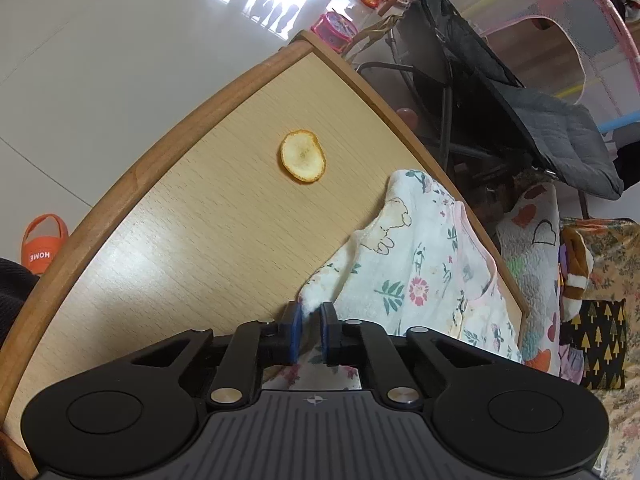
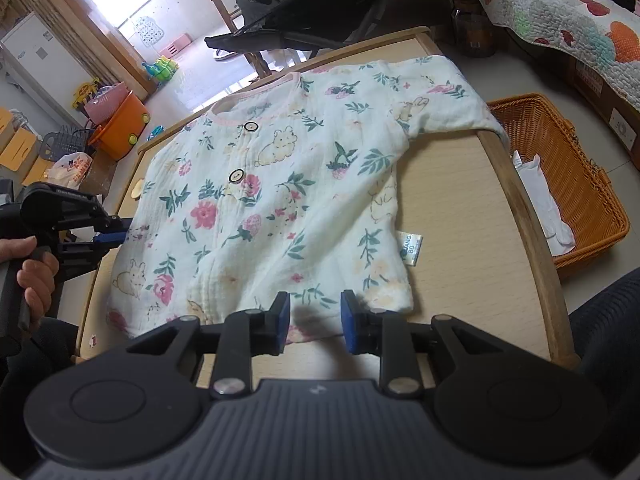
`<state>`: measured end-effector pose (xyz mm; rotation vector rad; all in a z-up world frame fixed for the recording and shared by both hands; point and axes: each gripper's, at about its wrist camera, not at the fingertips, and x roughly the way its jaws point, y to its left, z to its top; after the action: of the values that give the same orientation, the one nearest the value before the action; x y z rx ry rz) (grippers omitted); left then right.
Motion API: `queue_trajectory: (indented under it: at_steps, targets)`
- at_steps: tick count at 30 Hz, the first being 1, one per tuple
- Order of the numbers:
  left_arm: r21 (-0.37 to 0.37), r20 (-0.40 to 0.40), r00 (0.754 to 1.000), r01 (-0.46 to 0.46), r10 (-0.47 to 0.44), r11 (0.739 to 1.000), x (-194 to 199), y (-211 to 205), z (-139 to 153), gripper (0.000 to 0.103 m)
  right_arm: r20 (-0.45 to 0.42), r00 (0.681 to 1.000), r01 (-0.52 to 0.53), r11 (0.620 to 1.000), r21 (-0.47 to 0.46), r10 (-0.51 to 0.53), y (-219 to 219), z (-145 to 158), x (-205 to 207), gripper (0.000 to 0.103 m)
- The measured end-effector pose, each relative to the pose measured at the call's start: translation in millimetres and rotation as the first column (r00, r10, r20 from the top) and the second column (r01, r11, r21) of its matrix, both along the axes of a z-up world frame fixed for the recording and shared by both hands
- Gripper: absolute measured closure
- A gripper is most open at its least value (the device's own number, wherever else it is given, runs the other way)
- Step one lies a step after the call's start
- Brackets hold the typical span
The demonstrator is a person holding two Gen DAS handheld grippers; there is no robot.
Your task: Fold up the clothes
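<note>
A white baby shirt [image 2: 280, 200] with flowers, rabbits and two buttons lies spread, front up, on the wooden table [image 2: 460, 208]. One sleeve [image 2: 448, 96] reaches the far right edge. My left gripper [image 1: 310, 320] is shut on the edge of the shirt [image 1: 420, 272]; it shows at the left of the right wrist view [image 2: 116, 236], pinching the shirt's left side. My right gripper [image 2: 314, 312] is open, its pads just above the shirt's near hem, holding nothing.
An orange peel [image 1: 303, 156] lies on the table [image 1: 180, 220]. A wicker basket [image 2: 580, 184] with white cloth stands right of the table. A dark folding chair [image 2: 304, 12] stands behind it. A quilted blanket [image 2: 560, 12] is at the far right.
</note>
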<state>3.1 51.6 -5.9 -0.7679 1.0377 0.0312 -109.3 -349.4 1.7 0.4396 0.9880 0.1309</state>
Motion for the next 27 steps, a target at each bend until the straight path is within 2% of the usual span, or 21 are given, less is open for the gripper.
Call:
queue_trajectory:
  at_steps: [6, 13, 19, 27]
  targets:
    - [0.071, 0.056, 0.998, 0.02, -0.024, 0.997, -3, 0, 15, 0.098, -0.001, 1.0, 0.005, 1.0, 0.011, -0.005, -1, -1, 1, 0.075]
    - [0.174, 0.127, 0.99, 0.029, -0.052, 0.984, -2, 2, 47, 0.098, -0.001, 1.0, 0.007, 1.0, 0.02, -0.007, -2, -2, 1, 0.075]
    - [0.267, 0.195, 0.977, 0.026, -0.081, 0.963, -2, 8, 81, 0.098, -0.002, 1.0, 0.009, 1.0, 0.026, -0.008, -2, -2, 0, 0.074]
    - [0.4, 0.254, 0.953, 0.05, -0.163, 0.915, -7, 8, 122, 0.098, -0.002, 1.0, 0.006, 1.0, 0.023, -0.006, -2, -2, 0, 0.073]
